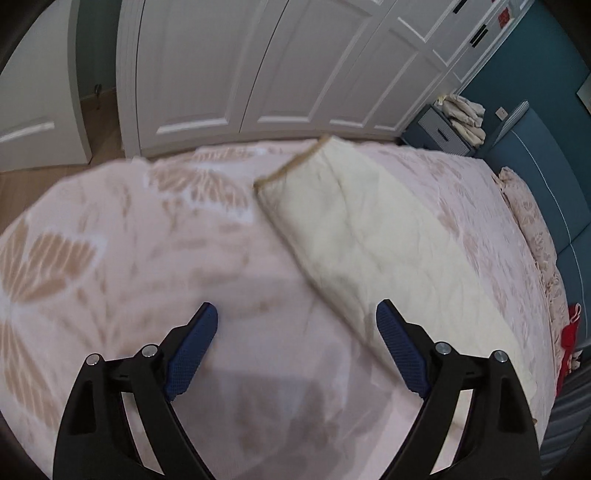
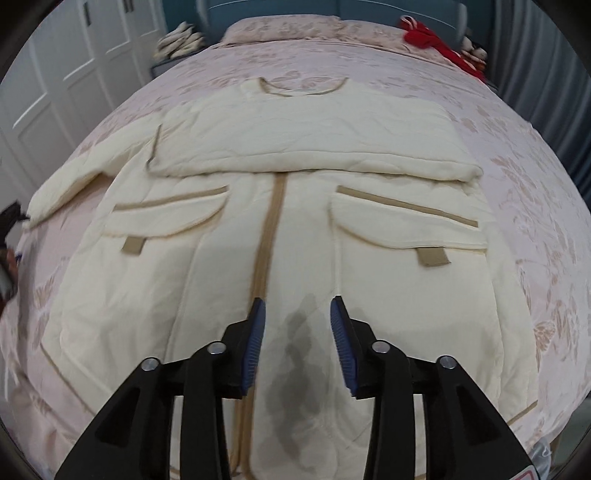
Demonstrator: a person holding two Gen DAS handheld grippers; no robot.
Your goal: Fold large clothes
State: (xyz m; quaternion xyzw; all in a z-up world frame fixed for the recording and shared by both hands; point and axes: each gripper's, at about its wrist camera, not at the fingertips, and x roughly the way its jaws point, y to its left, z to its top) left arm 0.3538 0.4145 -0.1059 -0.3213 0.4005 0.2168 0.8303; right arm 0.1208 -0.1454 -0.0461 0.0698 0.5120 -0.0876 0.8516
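Observation:
A large cream padded jacket (image 2: 295, 229) with tan trim lies front-up on the bed. One sleeve (image 2: 306, 147) is folded across the chest; the other sleeve (image 2: 74, 184) stretches out to the left. My right gripper (image 2: 297, 314) is open and empty, hovering above the jacket's lower front near the tan zipper strip (image 2: 271, 229). In the left wrist view, my left gripper (image 1: 297, 314) is open and empty above the bedspread, with the outstretched cream sleeve (image 1: 354, 236) and its tan cuff (image 1: 291, 160) just right of it.
The bed has a pink floral bedspread (image 1: 110, 258). White wardrobe doors (image 1: 258, 66) stand beyond its far edge. A blue nightstand (image 1: 439, 136) carries folded cloth. A blue headboard (image 1: 543, 177), pillow (image 2: 284, 27) and red garment (image 2: 428, 37) lie at the bed's head.

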